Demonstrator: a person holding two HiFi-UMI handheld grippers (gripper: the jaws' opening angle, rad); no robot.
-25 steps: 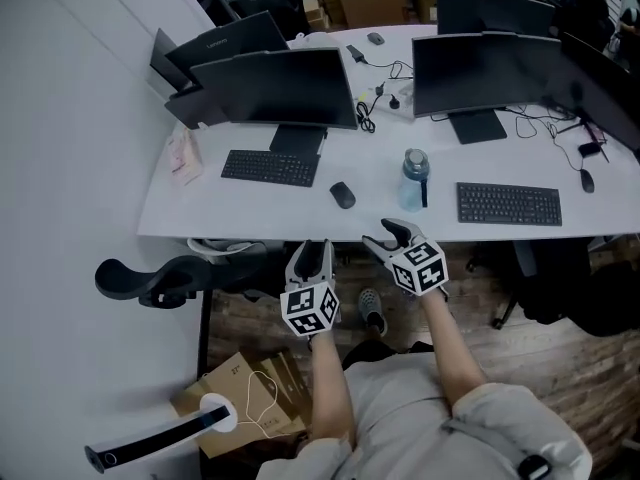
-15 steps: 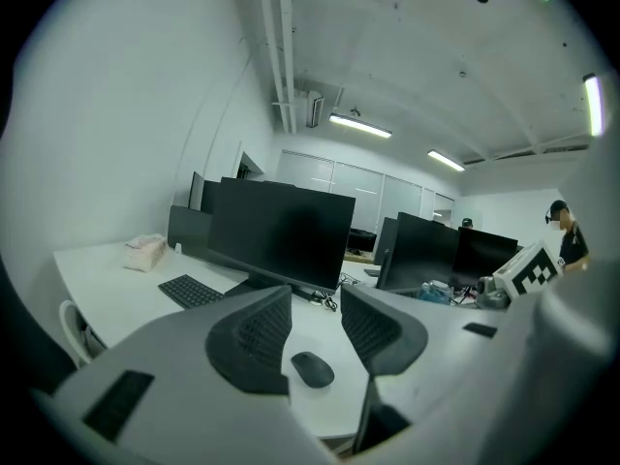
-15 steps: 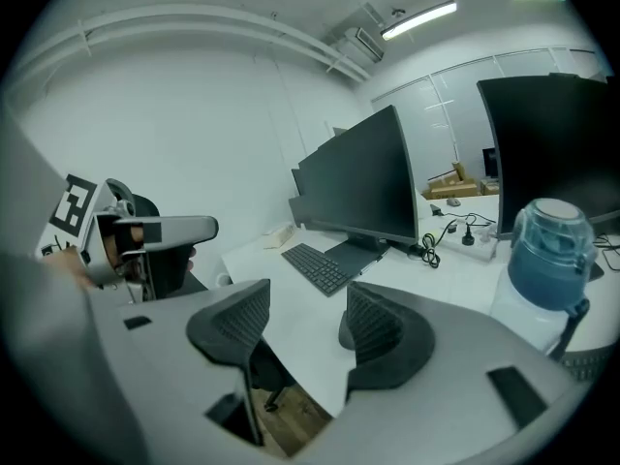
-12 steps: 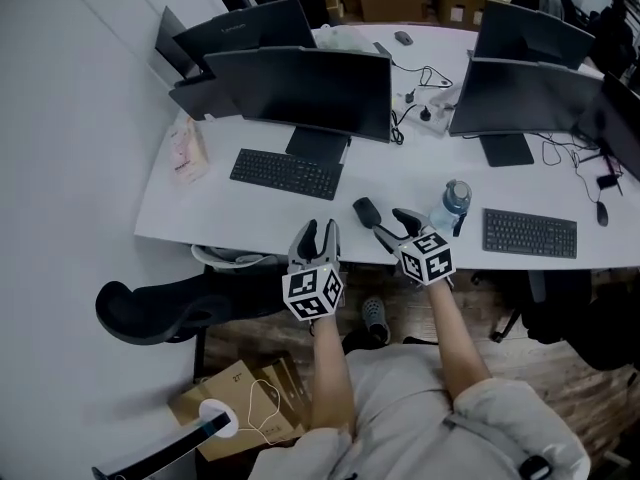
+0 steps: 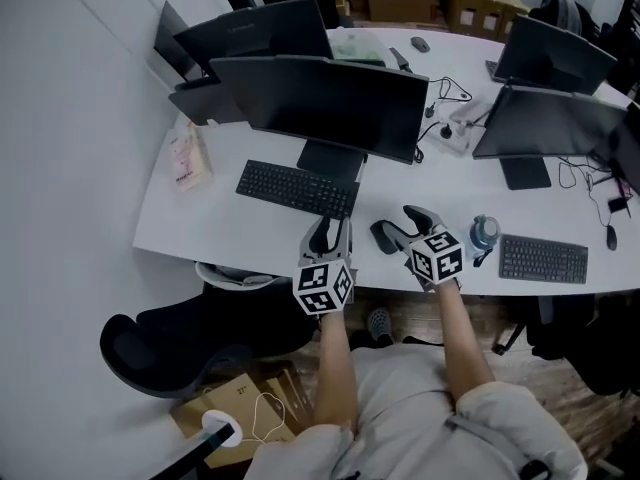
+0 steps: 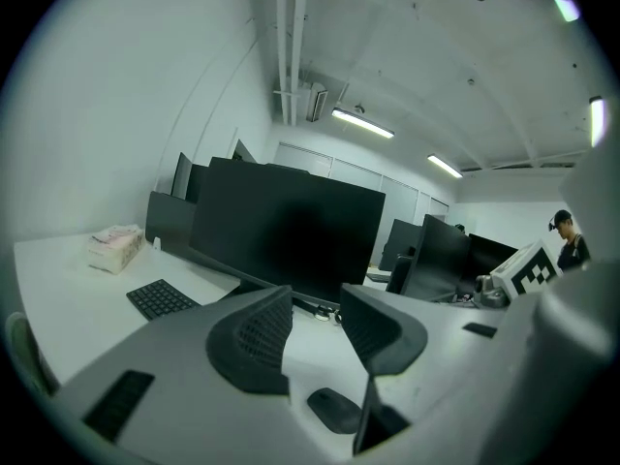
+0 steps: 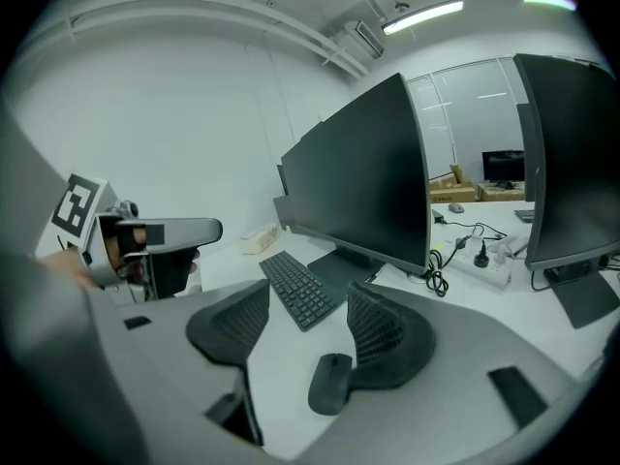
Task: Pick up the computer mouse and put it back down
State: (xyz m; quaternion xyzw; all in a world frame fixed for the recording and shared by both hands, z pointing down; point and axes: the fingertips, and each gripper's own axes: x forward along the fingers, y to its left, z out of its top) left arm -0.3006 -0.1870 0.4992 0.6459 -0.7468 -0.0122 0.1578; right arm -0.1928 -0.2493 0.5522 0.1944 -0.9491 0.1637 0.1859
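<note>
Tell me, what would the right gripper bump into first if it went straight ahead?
Probably the black computer mouse, lying on the white desk between the right gripper's open jaws, close by its right jaw. Depth is hard to judge.

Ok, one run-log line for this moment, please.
phase: pre-grasp | right hand-held gripper: open, near mouse | left hand-held gripper: open | mouse: on desk

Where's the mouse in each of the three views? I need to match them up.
Head view: mouse at centre, near the desk's front edge.
Left gripper view: mouse bottom centre, low between the jaws.
Right gripper view: mouse bottom centre, beside the right-side jaw.
Shared landmark: the keyboard, left of the mouse in all three.
</note>
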